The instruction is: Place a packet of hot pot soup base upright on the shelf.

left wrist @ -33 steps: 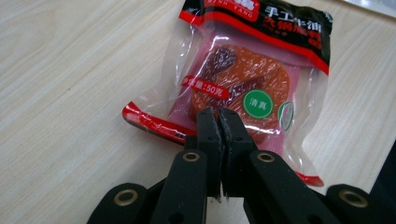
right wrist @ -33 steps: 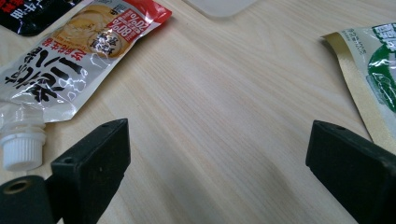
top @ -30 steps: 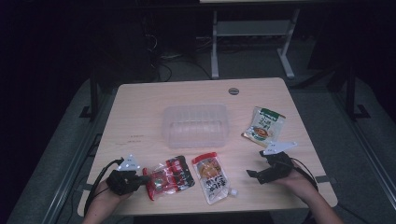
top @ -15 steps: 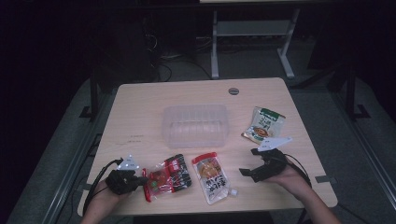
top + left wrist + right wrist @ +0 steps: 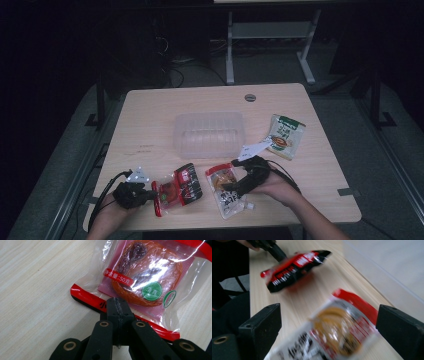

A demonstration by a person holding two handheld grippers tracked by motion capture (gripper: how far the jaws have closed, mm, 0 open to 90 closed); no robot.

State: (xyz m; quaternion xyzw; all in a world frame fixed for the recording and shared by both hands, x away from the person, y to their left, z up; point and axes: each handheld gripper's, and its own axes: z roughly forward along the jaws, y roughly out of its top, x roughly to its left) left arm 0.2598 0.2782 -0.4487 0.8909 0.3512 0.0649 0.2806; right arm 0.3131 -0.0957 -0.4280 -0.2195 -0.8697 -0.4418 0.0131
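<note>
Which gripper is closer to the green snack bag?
Right. The right gripper hovers open over the white snack packet, a little left of and below the green snack bag. The left gripper, clamped on the red packet, sits far across the table.

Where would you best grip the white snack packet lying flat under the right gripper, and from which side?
Take the white packet by its thin near edge, coming in low from the person's side. It lies flat, so only a sealed rim fits between the right gripper's open jaws.
</note>
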